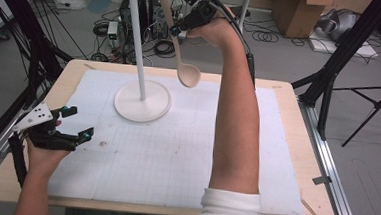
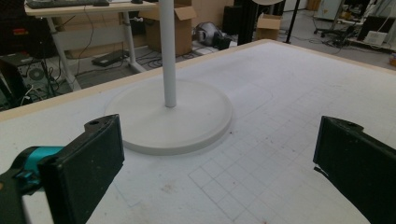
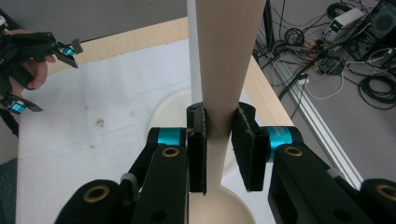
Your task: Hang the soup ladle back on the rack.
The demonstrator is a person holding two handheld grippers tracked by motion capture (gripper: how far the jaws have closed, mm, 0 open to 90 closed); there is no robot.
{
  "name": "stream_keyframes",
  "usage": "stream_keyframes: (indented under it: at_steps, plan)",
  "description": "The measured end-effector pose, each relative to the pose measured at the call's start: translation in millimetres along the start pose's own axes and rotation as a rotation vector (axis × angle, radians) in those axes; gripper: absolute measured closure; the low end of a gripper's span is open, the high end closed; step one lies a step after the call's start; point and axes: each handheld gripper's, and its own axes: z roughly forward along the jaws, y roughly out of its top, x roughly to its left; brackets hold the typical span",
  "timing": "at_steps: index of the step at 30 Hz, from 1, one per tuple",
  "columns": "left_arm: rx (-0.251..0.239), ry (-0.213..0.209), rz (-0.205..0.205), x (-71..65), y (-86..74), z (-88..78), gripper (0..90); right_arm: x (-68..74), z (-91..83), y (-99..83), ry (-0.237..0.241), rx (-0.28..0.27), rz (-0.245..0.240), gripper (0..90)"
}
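Right gripper (image 3: 219,149) clamped on wooden spoon (image 1: 175,41), held aloft beside stand (image 1: 143,100); left gripper (image 1: 75,123) was rested wide open, empty.
Spoon was judged light, stiff, smooth; best gripped mid-handle, where it was pinched.

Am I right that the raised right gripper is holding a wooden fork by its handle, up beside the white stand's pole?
Not quite: it is a wooden spoon, not a fork. The high view shows its rounded bowl hanging down, with the right gripper shut on the handle, raised beside the pole of the white stand. The right gripper view shows the pads pressed on the handle.
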Motion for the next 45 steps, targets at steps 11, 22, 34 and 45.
stream_keyframes:
  at_steps: [11, 22, 34, 45]
  plan:
    - [0.006, -0.001, -0.001, -0.9, -0.7, 2.1, 2.2, -10.8, 1.3, -3.1, 0.019, 0.011, 0.009, 76.2]
    - [0.005, 0.006, -0.001, 1.2, -0.9, -0.7, 2.2, -10.5, 12.1, 4.6, 0.065, 0.018, -0.010, 76.2]
    - [-0.005, 0.007, 0.001, 1.3, 0.7, -3.8, 2.1, 1.3, 24.1, 12.1, 0.093, 0.070, -0.037, 76.2]
    - [-0.008, 0.007, 0.001, 0.9, 1.0, -4.0, 2.1, 3.8, 27.7, 15.7, 0.073, 0.082, -0.023, 76.0]
